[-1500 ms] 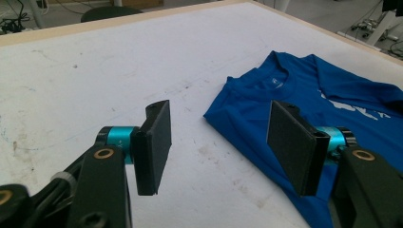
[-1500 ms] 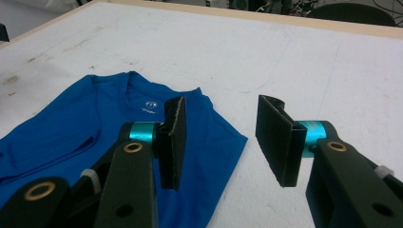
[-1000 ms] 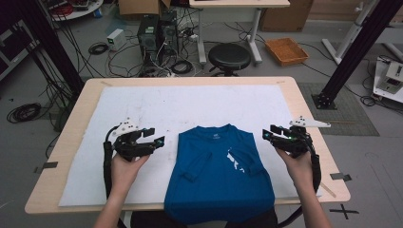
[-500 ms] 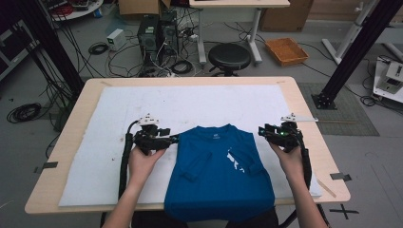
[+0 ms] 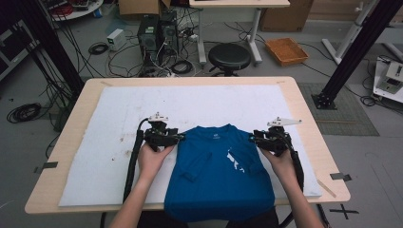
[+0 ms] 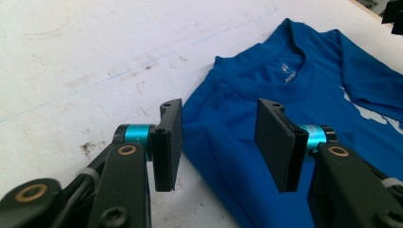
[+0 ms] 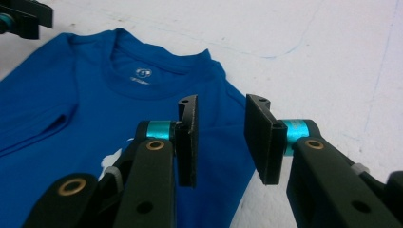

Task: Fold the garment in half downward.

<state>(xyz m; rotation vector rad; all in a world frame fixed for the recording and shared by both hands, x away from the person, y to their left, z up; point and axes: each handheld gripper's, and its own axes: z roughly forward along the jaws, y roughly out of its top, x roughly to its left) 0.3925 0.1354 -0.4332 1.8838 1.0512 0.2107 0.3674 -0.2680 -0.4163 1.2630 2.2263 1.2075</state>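
I see both tongs gaping, empty, over the shirt's [image 5: 221, 171] shoulders: left tongs [image 6: 218, 142], right tongs [image 7: 221, 142]. From above, the desk [image 5: 304, 118] shows.

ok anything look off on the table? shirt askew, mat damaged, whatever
Nothing serious. The blue t-shirt lies square, sleeves folded in, but its hem hangs over the near table edge. The white mat has dark smudges left of the shirt. Both the left gripper and right gripper are open at its shoulders.

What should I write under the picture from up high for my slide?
Two open hand-held grippers, left and right, at the shoulders of a blue T-shirt on a white-covered table.
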